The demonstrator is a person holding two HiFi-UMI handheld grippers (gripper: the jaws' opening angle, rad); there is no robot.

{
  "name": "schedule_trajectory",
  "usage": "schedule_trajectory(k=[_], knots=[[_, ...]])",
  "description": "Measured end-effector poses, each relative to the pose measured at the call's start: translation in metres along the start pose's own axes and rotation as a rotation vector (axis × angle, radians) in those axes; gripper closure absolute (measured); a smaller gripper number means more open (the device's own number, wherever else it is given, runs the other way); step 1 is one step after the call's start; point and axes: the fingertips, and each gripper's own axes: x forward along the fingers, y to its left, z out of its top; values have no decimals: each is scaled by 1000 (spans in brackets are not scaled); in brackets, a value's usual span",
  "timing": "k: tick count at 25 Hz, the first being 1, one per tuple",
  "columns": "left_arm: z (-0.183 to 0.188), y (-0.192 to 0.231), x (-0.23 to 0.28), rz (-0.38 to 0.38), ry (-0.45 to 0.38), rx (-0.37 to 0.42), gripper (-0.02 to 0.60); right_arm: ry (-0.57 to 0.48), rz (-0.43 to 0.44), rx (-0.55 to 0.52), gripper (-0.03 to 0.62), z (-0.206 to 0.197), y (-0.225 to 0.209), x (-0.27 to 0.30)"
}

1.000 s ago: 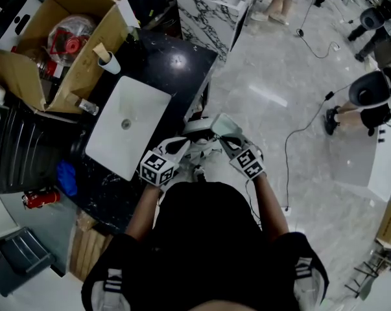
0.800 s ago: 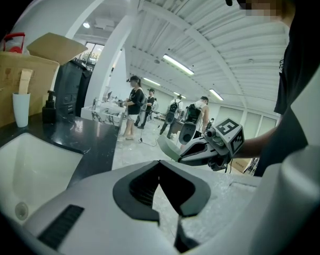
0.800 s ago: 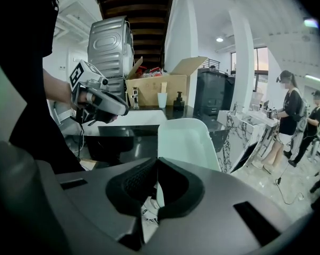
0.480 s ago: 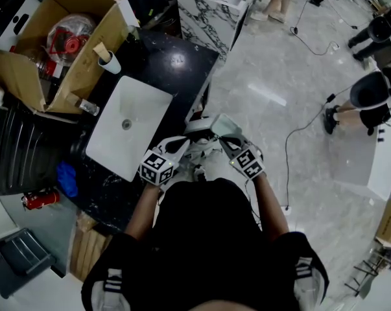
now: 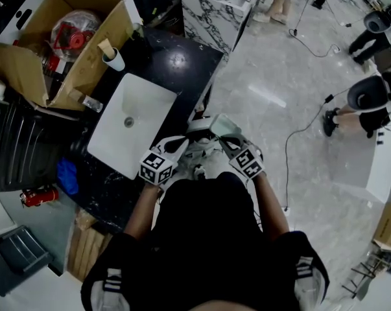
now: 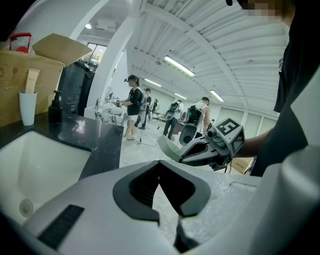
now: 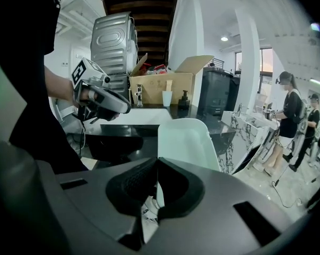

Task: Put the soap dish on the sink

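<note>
While my right gripper (image 7: 156, 166) pinches the soap dish (image 7: 187, 142) by its edge, clear of the worktop (image 5: 182, 67), my left gripper (image 6: 160, 166) sits closed and empty. I judge this mid-carry, needing a leftward reach to the sink (image 5: 111, 151).

I can't read any words or numbers here. The cube (image 5: 157, 168) on the left tongs (image 6: 158, 163) and the cube (image 5: 249, 163) on the right tongs (image 7: 156, 162) show only black-and-white squares, not letters. The cardboard box (image 6: 11, 89) has a faint round mark, too blurry to read.
</note>
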Motion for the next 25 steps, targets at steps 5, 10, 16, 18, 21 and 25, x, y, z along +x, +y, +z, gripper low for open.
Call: schedule_trajectory(k=[5,10,16,18,21,25], knots=[[0,1,-6,2,-11,-4,581,2,0,-18,595,6,4,1],[-1,5,-14,12,-21,-13,581,12,3,-31,596,8,7,3],[-3,13,-18,45,-46,-34,581,25,26,-48,596,7,9,7],[-4,18,-19,58,-51,-50,581,31,35,-54,596,7,9,10],[-3,23,-18,66,-50,-54,581,27,44,-58,595,10,3,15],[0,29,-12,81,-54,-55,581,33,67,-71,595,10,-4,23]])
